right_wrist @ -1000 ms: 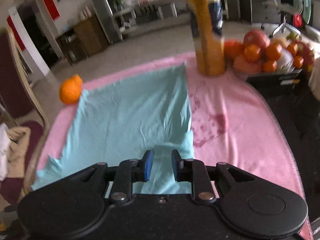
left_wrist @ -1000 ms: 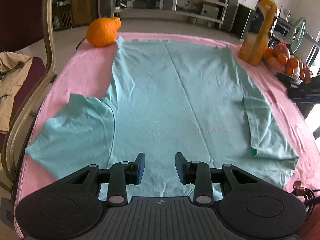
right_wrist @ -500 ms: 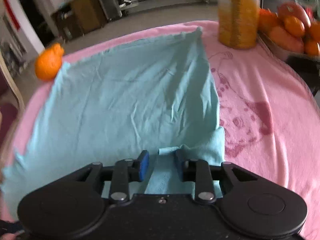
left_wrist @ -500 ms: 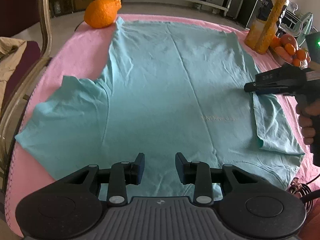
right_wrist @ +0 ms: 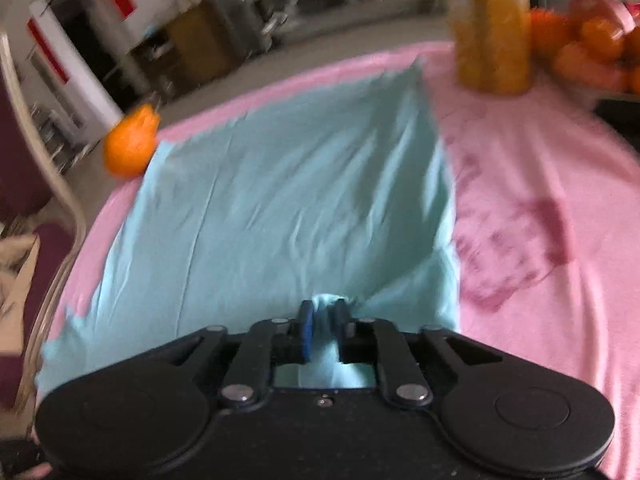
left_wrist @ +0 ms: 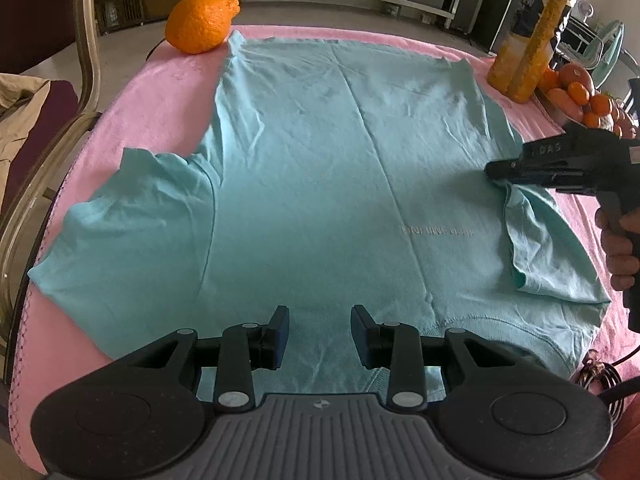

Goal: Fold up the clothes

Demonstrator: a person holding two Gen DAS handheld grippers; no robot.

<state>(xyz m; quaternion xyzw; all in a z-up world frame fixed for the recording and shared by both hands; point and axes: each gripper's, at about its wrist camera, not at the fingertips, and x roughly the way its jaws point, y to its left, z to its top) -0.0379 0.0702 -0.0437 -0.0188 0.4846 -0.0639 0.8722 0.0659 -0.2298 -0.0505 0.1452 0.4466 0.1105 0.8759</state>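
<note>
While a pink cloth (left_wrist: 168, 92) covers the bench, a light blue T-shirt (left_wrist: 320, 184) lies flat on top of it, spread out from near a big bumpy orange (left_wrist: 200, 22) to the near edge. A tall juice bottle (left_wrist: 528, 36) stands just past the shirt's far right corner, next to a pile of small oranges (left_wrist: 580, 94). The left hand-held gripper (left_wrist: 319, 330) hangs over the shirt's near edge with its jaws wide apart, and the right hand-held gripper (right_wrist: 322, 320) pinches a bunch of the shirt's right sleeve (left_wrist: 544, 240).
</note>
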